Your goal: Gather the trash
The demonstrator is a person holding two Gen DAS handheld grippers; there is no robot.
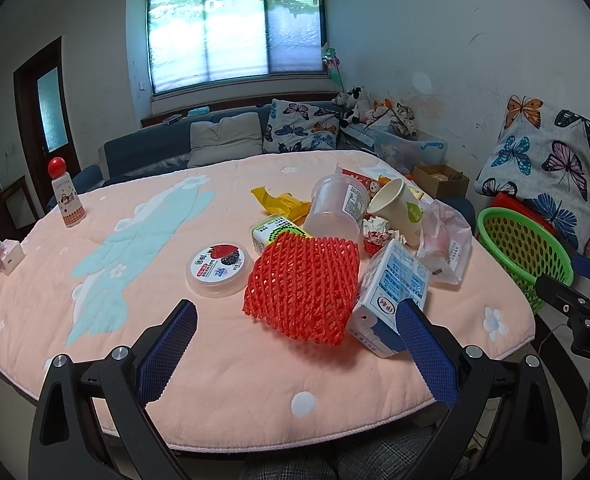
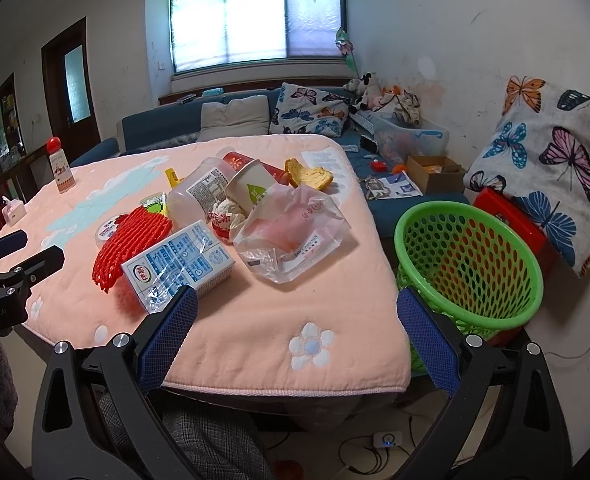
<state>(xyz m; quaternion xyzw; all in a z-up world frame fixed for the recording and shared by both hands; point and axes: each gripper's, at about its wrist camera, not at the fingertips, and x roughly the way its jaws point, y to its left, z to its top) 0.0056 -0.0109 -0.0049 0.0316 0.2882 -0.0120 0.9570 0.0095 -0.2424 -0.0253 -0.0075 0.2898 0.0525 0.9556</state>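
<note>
On the pink table cover (image 1: 215, 360), near right: trash heap, with the green basket (image 2: 471, 264) off the right edge, looking empty.
Left gripper (image 1: 295, 354): I hold it wide, nothing between the pads, near edge.
Right gripper (image 2: 297, 338): wide too, empty.
Red foam net (image 1: 303, 284): nearest; I judge it featherlight, springy; pinch one edge.
Milk carton (image 1: 391, 292): on its side, touching the net; stiff, film looks slick, so grip across flat faces.
Plastic bag (image 2: 291, 236): limp; gather a fold.
Paper cup (image 2: 255, 192): tipped, crushable; take the rim gently.
</note>
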